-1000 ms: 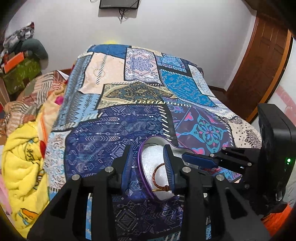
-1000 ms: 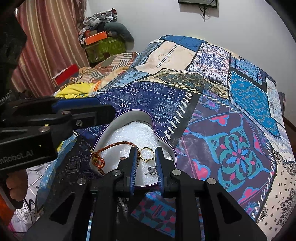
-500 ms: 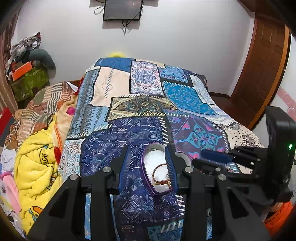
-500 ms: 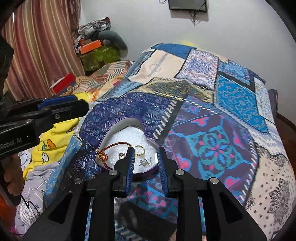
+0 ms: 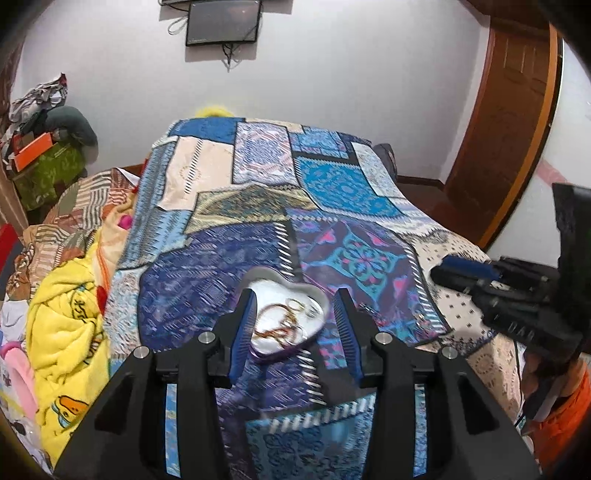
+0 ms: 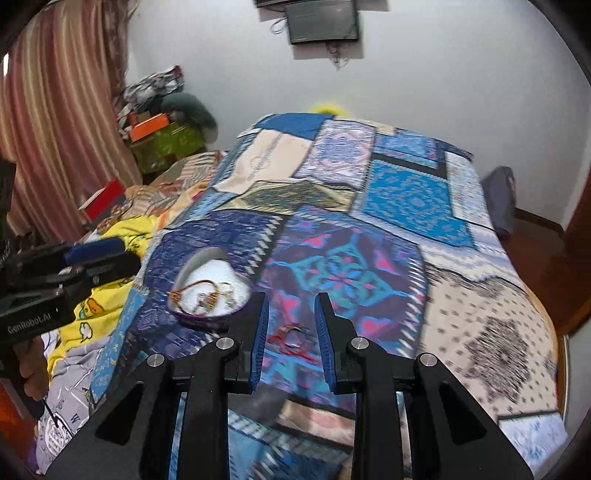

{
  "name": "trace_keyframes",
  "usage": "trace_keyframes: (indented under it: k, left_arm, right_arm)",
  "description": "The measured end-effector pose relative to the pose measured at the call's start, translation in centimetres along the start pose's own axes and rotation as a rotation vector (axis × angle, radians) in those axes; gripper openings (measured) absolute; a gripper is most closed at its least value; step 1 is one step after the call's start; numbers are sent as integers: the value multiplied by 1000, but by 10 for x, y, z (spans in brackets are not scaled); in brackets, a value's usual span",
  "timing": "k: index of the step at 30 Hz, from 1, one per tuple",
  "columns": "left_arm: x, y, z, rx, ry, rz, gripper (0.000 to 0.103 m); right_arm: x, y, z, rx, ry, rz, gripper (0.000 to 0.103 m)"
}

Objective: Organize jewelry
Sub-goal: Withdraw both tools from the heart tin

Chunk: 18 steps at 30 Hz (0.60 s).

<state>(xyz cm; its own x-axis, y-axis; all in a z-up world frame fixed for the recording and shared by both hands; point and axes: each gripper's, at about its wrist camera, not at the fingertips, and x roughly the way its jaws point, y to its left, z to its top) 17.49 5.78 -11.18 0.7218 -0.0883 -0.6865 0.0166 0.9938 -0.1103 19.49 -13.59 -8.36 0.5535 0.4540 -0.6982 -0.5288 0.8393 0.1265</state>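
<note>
A heart-shaped purple jewelry box (image 5: 288, 317) with white padding lies on the patterned bedspread (image 5: 258, 177). It holds a red-brown cord bracelet (image 5: 275, 328), a gold ring (image 5: 295, 304) and small silver pieces. My left gripper (image 5: 295, 334) is open and empty, raised above the box. The box also shows in the right wrist view (image 6: 212, 291). My right gripper (image 6: 290, 330) is open and empty, to the right of the box, above a loose ring on a red cord (image 6: 291, 338) lying on the bedspread.
A yellow blanket (image 5: 62, 332) and piled clothes lie to the left of the bed. A wooden door (image 5: 506, 122) stands at the right. A screen (image 5: 221, 22) hangs on the far wall. Boxes and bags (image 6: 162, 136) are stacked by the curtain.
Both grippers have pulled back and up from the box. Both sets of fingers have spread wider. The right gripper has shifted right, so the box now sits to its left.
</note>
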Motion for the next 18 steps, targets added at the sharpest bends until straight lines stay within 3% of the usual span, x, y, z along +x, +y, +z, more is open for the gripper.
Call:
trace_keyframes:
  k: [10,18]
  left_arm:
    - [31,-41,-22,47,94,-63,43]
    - [62,-57,-44,62,187,-101,43]
  right_arm:
    - [-21,-60,-28,98,53,-118,24]
    - [-2,-71,-60,130,152,-97,24]
